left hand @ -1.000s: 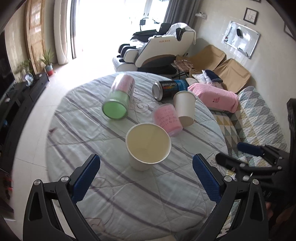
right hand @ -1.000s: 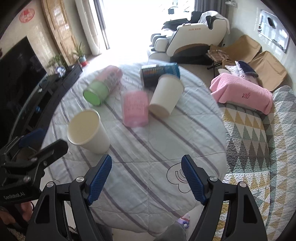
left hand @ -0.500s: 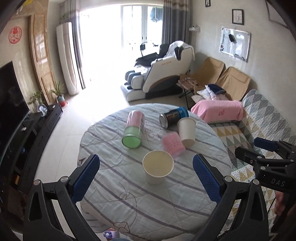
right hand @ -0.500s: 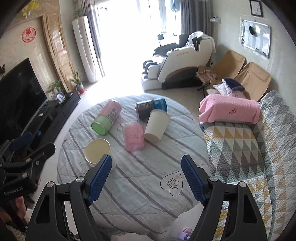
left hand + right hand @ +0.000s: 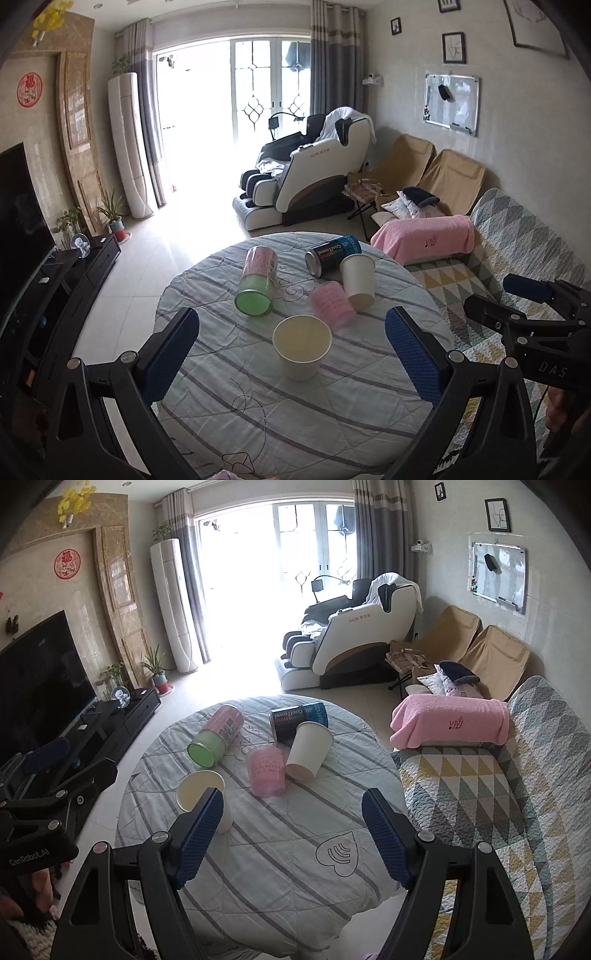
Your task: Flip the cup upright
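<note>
Round desk (image 5: 207, 369) with a striped cloth. Left gripper (image 5: 291, 354) is wide and empty. An upright paper cup (image 5: 301, 347) stands on the desk between its fingers; behind the cup lie a green jar (image 5: 256, 282), pink cup (image 5: 332, 304), white cup (image 5: 357, 277) and can (image 5: 332, 254). Right gripper (image 5: 293, 838) is wide, empty.

**Round counter with five containers on a striped cover**

A round counter (image 5: 258, 406) wears a pale quilted cover with grey stripes. Near the front, a cream paper cup (image 5: 301, 347) stands upright, mouth open. Behind it, a pink cup (image 5: 332, 304) lies tipped over, just beside a white paper cup (image 5: 357, 278) standing upside down. A dark blue can (image 5: 332, 254) lies on its side beyond them. To the left, a pink-and-green tumbler (image 5: 257, 281) also lies sideways.
</note>
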Available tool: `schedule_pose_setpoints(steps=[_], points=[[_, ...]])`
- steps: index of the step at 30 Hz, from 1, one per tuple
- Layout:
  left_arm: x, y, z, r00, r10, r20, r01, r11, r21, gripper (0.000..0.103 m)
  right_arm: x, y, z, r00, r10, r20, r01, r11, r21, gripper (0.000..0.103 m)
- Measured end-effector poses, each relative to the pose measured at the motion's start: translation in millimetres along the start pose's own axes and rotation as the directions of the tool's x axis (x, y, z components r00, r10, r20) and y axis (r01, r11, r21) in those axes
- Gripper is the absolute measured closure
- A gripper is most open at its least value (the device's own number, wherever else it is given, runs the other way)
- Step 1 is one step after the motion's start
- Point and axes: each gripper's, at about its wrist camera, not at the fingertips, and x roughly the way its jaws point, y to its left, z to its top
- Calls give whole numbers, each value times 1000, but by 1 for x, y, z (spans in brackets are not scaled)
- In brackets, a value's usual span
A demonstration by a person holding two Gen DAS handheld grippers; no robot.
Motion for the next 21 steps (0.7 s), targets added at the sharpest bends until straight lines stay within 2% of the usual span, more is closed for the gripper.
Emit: schedule_pose_setpoints(steps=[21], points=[[0, -12, 5, 999, 4, 51, -5, 1000, 30, 0, 3, 1, 3, 1000, -5, 16, 5, 1000, -10, 24]])
